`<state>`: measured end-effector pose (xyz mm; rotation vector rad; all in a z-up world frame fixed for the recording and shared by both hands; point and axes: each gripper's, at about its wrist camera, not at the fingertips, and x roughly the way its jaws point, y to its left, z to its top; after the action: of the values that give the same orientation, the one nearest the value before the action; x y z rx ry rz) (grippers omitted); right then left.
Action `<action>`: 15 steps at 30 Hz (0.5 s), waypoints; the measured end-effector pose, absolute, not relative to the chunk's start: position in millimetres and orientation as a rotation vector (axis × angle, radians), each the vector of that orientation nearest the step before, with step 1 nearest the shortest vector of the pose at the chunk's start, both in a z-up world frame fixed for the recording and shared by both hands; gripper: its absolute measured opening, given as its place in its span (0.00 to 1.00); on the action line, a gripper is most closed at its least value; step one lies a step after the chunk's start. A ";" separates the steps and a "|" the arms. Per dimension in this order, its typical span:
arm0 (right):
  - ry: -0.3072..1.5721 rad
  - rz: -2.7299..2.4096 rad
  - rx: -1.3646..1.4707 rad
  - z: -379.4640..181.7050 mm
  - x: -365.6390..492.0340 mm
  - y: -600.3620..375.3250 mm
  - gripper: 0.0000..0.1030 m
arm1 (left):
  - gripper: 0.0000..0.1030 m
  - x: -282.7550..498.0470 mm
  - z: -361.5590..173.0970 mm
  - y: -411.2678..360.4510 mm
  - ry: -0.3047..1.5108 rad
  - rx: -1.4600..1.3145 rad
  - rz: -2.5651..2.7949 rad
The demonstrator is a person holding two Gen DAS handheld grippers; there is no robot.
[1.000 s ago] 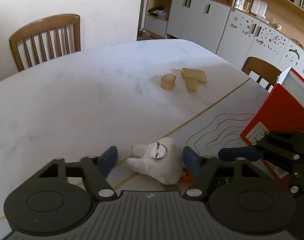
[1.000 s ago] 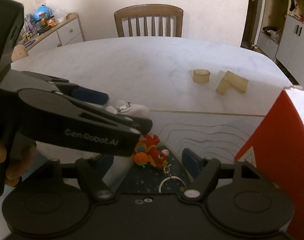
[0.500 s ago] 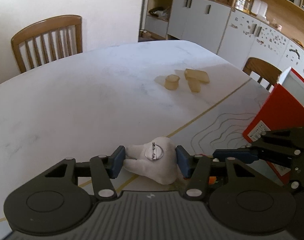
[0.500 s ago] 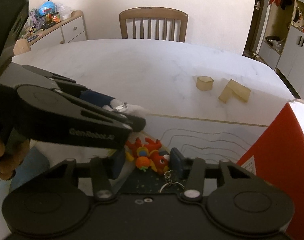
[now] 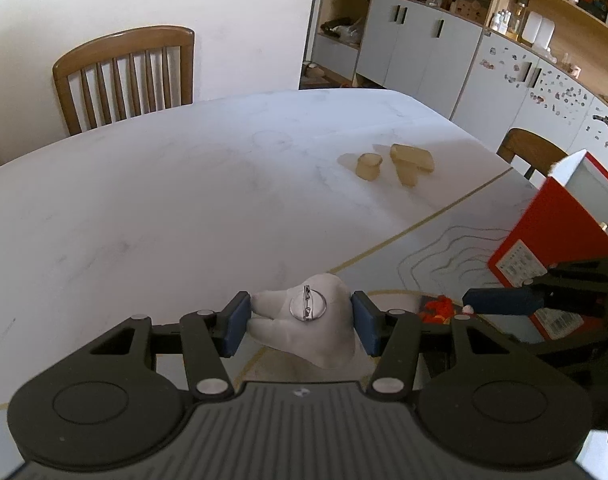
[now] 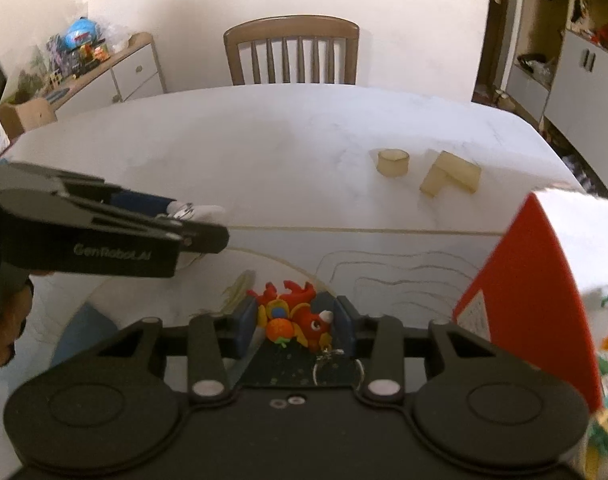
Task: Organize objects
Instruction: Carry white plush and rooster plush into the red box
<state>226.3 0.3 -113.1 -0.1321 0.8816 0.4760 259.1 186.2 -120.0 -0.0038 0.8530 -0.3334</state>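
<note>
My left gripper (image 5: 299, 326) is shut on a white plush toy (image 5: 308, 328) with a round metal pin on its back; both blue pads press its sides. The toy's tip also shows in the right wrist view (image 6: 207, 212), beside the left gripper's fingers (image 6: 143, 236). My right gripper (image 6: 293, 320) is shut on a red dragon keychain (image 6: 295, 316), whose metal ring (image 6: 336, 368) hangs behind it. A bit of red keychain (image 5: 436, 306) shows in the left wrist view, by the right gripper's blue pad (image 5: 500, 302).
A red box (image 6: 528, 288) stands at the right, also in the left wrist view (image 5: 552, 240). Tan blocks lie further out: a round one (image 6: 392, 162) and an L-shaped one (image 6: 450, 178). A wooden chair (image 6: 291, 50) stands at the white table's (image 6: 263, 152) far edge.
Both grippers closed: the left on the white plush toy, the right on the red dragon keychain. Both views have risen a little since.
</note>
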 end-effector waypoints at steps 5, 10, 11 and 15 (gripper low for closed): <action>0.886 0.471 -0.085 -97.4 213.9 -10.8 0.38 | 0.53 242.2 -107.3 181.6 0.852 -0.002 -0.349; 0.887 0.461 -0.047 -78.1 200.3 -22.0 0.38 | 0.53 225.2 -86.7 175.1 0.842 -0.023 -0.371; 0.885 0.461 -0.042 -73.6 198.0 -24.2 0.38 | 0.53 222.0 -82.2 173.2 0.839 -0.022 -0.376; 0.870 0.464 -0.014 -54.9 187.7 -33.7 0.38 | 0.53 208.2 -61.3 164.8 0.823 -0.016 -0.394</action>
<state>187.7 -33.7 -54.9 -0.0143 0.8705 0.4645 208.2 164.8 -61.3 -0.0158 0.8229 -0.3935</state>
